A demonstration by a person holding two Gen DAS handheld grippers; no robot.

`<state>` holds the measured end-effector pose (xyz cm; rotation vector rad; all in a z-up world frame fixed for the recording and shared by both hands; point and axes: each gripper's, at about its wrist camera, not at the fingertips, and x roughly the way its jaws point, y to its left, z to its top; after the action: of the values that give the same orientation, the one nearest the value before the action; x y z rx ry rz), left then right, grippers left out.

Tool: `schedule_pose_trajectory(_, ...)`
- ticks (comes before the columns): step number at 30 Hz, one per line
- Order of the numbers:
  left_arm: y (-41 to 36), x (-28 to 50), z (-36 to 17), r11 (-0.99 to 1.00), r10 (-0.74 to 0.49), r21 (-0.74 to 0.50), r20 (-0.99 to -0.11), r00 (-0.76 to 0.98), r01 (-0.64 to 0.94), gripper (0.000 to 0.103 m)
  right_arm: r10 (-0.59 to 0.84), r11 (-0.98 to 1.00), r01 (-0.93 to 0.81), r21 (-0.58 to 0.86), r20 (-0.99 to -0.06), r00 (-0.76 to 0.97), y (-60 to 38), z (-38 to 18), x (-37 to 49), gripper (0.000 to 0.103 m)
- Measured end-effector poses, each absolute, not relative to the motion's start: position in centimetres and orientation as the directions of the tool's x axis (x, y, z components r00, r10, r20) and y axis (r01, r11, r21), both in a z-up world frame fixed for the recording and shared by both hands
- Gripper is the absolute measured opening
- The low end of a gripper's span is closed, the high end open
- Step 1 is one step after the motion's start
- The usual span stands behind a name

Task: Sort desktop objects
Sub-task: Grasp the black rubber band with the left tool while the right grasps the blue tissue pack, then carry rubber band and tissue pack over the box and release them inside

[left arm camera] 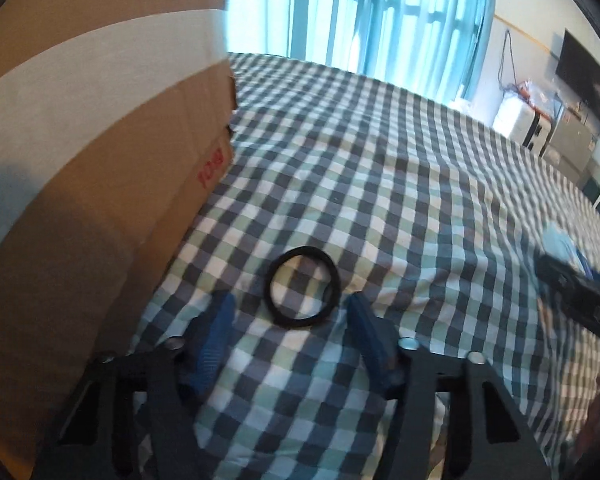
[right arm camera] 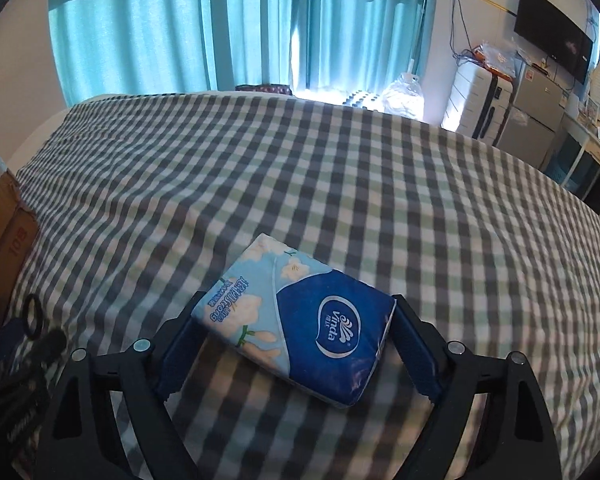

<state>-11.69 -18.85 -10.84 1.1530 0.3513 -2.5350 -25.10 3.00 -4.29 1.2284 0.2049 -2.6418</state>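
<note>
A black hair tie [left arm camera: 300,251] lies flat on the checked cloth [left arm camera: 380,160], beside a cardboard box. My left gripper [left arm camera: 291,299] stands open just short of it, a blue pad on either side of the ring's near edge, neither touching it. In the right wrist view a blue and white tissue pack [right arm camera: 300,312] sits askew between the fingers of my right gripper [right arm camera: 296,304]. Its two corners bear against the pads, so that gripper is shut on it. The hair tie [right arm camera: 27,317] and the left gripper's dark frame show again at that view's lower left.
A tall cardboard box [left arm camera: 100,160] with a white tape band stands at the left, close to the left finger. The checked cloth [right arm camera: 340,180] stretches wide toward curtained windows. A suitcase [right arm camera: 476,100], a fridge and a wall screen stand beyond the far right edge.
</note>
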Motion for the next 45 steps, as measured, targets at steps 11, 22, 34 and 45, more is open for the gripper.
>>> schedule_pose_trajectory(11, -21.9, -7.8, -9.5, -0.924, -0.136, -0.16, -0.712, -0.689, 0.348, 0.017, -0.166, -0.951, 0.305, -0.056, -0.74, -0.652, 4.5, 0.1, -15.8, 0.087)
schedule_pose_trajectory(22, -16.8, -5.0, -3.8, -0.977, -0.09, -0.103, -0.593, -0.8, 0.186, 0.011, -0.269, -0.953, 0.294, 0.076, -0.663, -0.698, 7.5, 3.8, -13.8, 0.087)
schedule_pose_trajectory(34, -13.1, -7.3, 5.6, -0.973, 0.02, -0.195, -0.61, -0.792, 0.125, 0.011, -0.31, -0.95, 0.265, 0.164, -0.592, -0.744, 8.8, 9.2, -9.2, 0.087)
schedule_pose_trajectory(45, -17.0, -6.3, 13.9, -0.995, 0.049, -0.094, -0.603, -0.796, 0.01, 0.011, -0.377, -0.925, 0.345, 0.158, -0.498, -0.781, 2.0, 16.5, -5.1, 0.087)
